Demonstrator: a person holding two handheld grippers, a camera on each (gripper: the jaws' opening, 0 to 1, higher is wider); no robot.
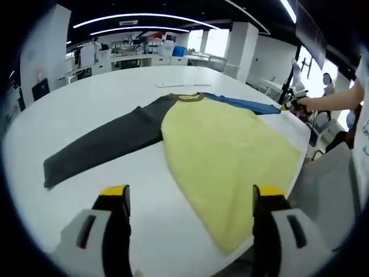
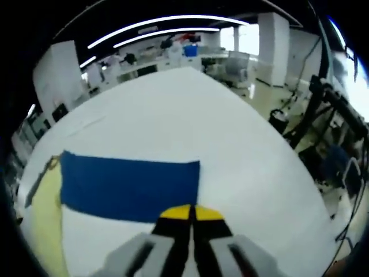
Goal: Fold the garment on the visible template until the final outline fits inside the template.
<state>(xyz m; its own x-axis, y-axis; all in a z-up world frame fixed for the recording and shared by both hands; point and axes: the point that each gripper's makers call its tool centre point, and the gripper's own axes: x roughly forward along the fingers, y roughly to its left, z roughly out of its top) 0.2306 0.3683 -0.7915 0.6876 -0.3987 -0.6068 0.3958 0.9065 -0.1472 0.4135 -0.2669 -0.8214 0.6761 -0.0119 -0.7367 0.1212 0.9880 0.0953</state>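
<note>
A long-sleeved top lies flat on the white table (image 1: 109,86). Its yellow body (image 1: 230,144) reaches the table's near right edge. A dark grey sleeve (image 1: 104,144) stretches out to the left and a blue sleeve (image 1: 245,104) to the far right. My left gripper (image 1: 190,199) stands open above bare table, just short of the yellow hem. My right gripper (image 1: 286,106), held by a hand, sits at the blue sleeve's end. In the right gripper view my right gripper (image 2: 191,211) is shut, tips meeting on the cuff corner of the blue sleeve (image 2: 130,187); the yellow body (image 2: 46,225) lies at far left.
A thin pale strip (image 1: 179,85) lies on the table beyond the collar. The table edge (image 1: 302,156) runs close along the garment's right side, with a grey chair (image 1: 326,184) beside it. Benches and shelves (image 1: 144,55) stand at the back of the room.
</note>
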